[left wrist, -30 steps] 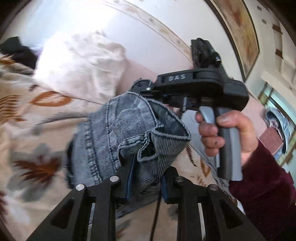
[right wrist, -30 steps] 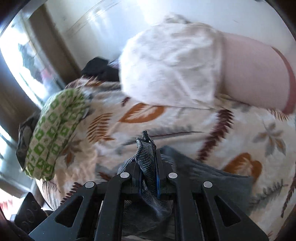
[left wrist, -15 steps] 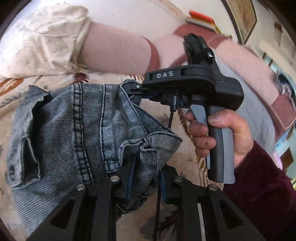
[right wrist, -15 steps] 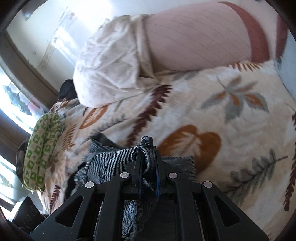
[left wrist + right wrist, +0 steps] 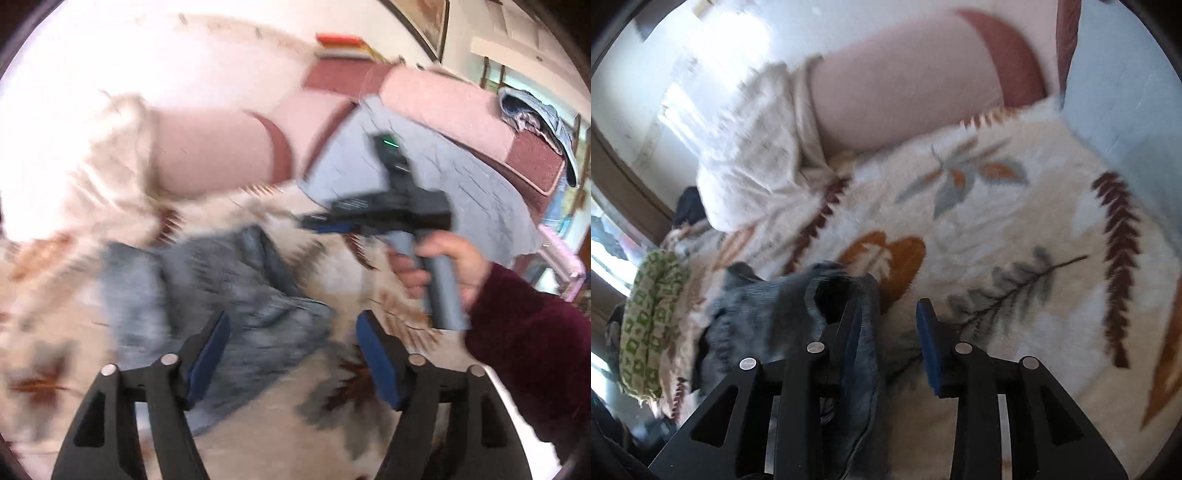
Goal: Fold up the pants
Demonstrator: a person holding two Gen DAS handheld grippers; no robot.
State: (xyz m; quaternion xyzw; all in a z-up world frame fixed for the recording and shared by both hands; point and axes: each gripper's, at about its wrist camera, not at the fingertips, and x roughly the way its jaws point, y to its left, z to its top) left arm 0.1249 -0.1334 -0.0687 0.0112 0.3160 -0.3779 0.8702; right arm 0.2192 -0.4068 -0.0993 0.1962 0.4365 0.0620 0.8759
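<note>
The grey-blue jeans (image 5: 221,288) lie bunched on the leaf-patterned blanket (image 5: 295,435); the left wrist view is blurred by motion. My left gripper (image 5: 291,354) is opening, with wide jaws just above the denim and its pads not pressing it. A hand (image 5: 447,266) in a maroon sleeve holds the right gripper (image 5: 314,223) to the right of the jeans. In the right wrist view the right gripper (image 5: 890,332) is opening. A fold of the jeans (image 5: 775,310) drapes against its left finger (image 5: 855,332), but the cloth is not pinched.
A pink bolster (image 5: 905,96) and a cream pillow (image 5: 757,155) lie at the far side of the blanket (image 5: 1015,229). A green patterned cloth (image 5: 650,321) sits at the left edge, and a pale blue quilt (image 5: 424,177) lies to the right.
Both grippers were shut on folds of the jeans and have let go. The jeans now rest on the blanket, and both pairs of jaws stand apart.
</note>
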